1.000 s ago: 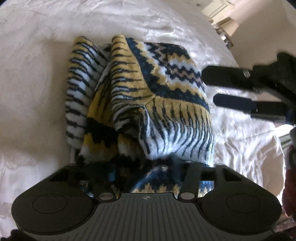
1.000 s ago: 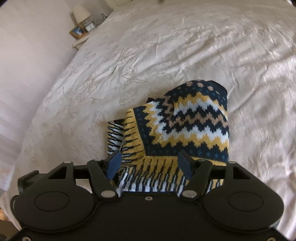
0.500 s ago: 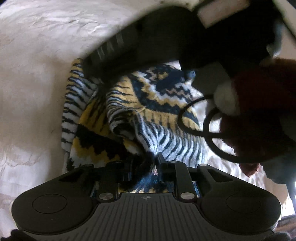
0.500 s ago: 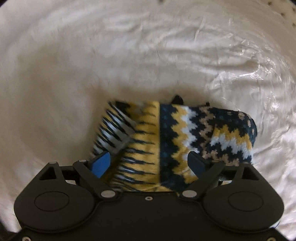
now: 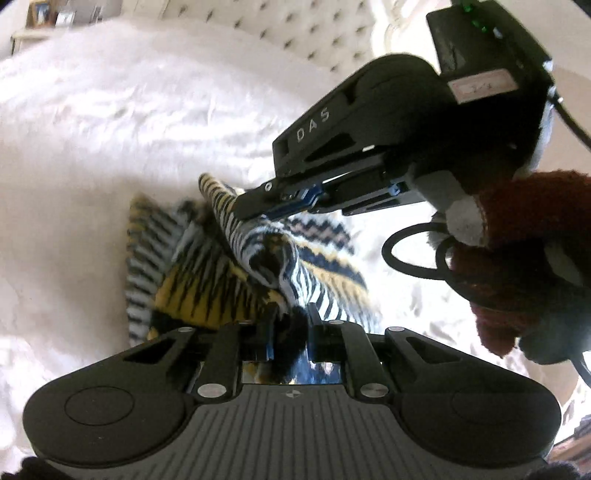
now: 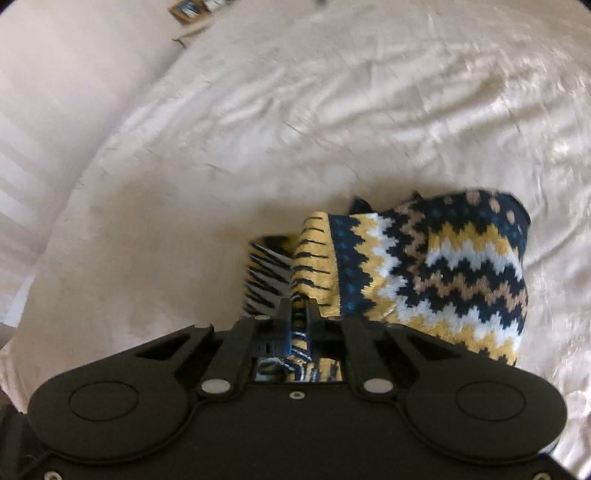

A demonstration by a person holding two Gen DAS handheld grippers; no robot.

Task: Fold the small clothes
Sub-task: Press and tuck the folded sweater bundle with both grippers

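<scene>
A small knitted garment (image 5: 207,280), navy, yellow and white with zigzags and a striped ribbed hem, lies bunched on a cream bedspread (image 5: 92,129). My left gripper (image 5: 290,314) is shut on a dark fold of its ribbed hem at the near edge. My right gripper (image 5: 255,210) reaches in from the right and is shut on another part of the ribbed hem, lifting it. In the right wrist view the garment (image 6: 443,280) spreads to the right and the right gripper (image 6: 299,306) pinches the yellow striped edge.
A tufted cream headboard (image 5: 314,40) stands behind the bed. A bedside table with framed items (image 6: 192,9) sits at the far upper left. The person's red-sleeved hand (image 5: 517,258) and black cable loops (image 5: 417,254) are at the right. The bedspread (image 6: 332,110) stretches all around.
Both grippers have closed on the garment's ribbed hem. The right gripper moved in over the garment from the right, and the hem is now lifted off the bed.
</scene>
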